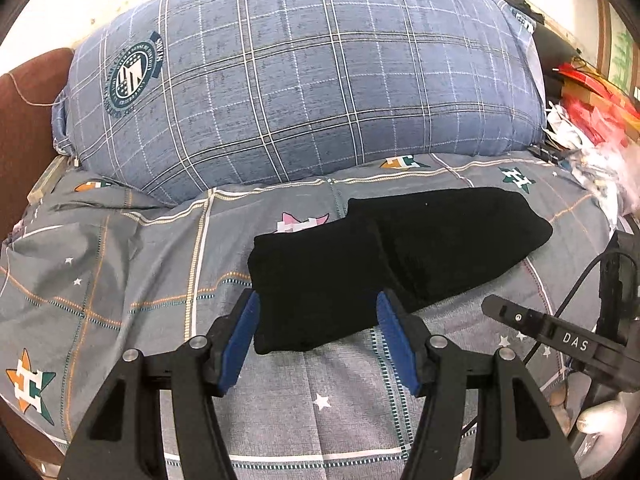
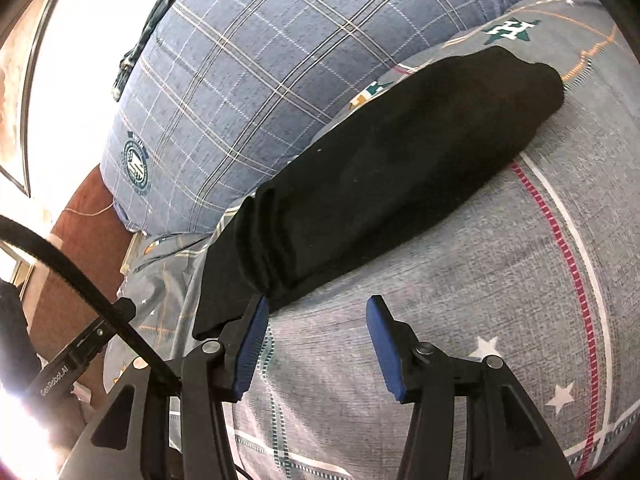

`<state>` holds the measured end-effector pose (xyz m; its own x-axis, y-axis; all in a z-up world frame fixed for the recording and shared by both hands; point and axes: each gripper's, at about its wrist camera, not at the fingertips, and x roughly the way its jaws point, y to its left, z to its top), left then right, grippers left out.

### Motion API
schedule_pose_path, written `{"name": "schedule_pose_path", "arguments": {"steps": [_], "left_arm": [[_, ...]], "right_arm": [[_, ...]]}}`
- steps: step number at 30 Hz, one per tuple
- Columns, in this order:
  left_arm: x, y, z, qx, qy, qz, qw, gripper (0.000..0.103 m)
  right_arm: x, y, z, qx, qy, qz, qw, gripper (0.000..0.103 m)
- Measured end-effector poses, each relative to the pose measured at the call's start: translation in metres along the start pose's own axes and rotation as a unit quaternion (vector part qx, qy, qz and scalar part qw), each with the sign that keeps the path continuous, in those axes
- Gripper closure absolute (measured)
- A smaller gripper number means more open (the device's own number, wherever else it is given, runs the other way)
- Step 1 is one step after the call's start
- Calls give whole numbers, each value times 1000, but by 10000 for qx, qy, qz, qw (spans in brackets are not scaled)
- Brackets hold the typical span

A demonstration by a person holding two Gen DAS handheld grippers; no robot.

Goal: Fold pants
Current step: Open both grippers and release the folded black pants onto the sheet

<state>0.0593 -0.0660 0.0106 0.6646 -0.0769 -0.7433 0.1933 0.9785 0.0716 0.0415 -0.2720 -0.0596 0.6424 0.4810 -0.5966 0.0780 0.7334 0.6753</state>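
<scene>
The black pants (image 1: 384, 256) lie folded into a thick bundle on the grey star-patterned bedsheet (image 1: 132, 280). My left gripper (image 1: 318, 332) is open, its blue pads on either side of the bundle's near left end, holding nothing. In the right wrist view the pants (image 2: 380, 176) stretch diagonally from lower left to upper right. My right gripper (image 2: 316, 340) is open and empty, just below the bundle's gathered end, its left pad (image 2: 252, 344) close to the cloth. The right gripper's finger (image 1: 552, 332) also shows at the right of the left wrist view.
A big blue plaid folded quilt (image 1: 304, 80) sits behind the pants. A brown headboard (image 1: 24, 128) stands at the left. Red and white clutter (image 1: 592, 120) is piled at the far right. A black cable (image 2: 80, 280) crosses the lower left of the right wrist view.
</scene>
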Motion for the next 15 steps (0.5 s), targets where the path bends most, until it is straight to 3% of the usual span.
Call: {"name": "schedule_pose_path", "arguments": {"steps": [9,12,15], "left_arm": [[16,-17,6,155,182,-28,9997,43],[24,-25,15,203,280,-249,9991,43],[33,-37,35,272,346,-694,9966,42]], "right_arm": [[-2,-22,8,234,-128,-44,9996,47],[-7,-32,10,320,-202,-82,9992,47],[-18,-44,17,401,-392,-254,9981,47]]}}
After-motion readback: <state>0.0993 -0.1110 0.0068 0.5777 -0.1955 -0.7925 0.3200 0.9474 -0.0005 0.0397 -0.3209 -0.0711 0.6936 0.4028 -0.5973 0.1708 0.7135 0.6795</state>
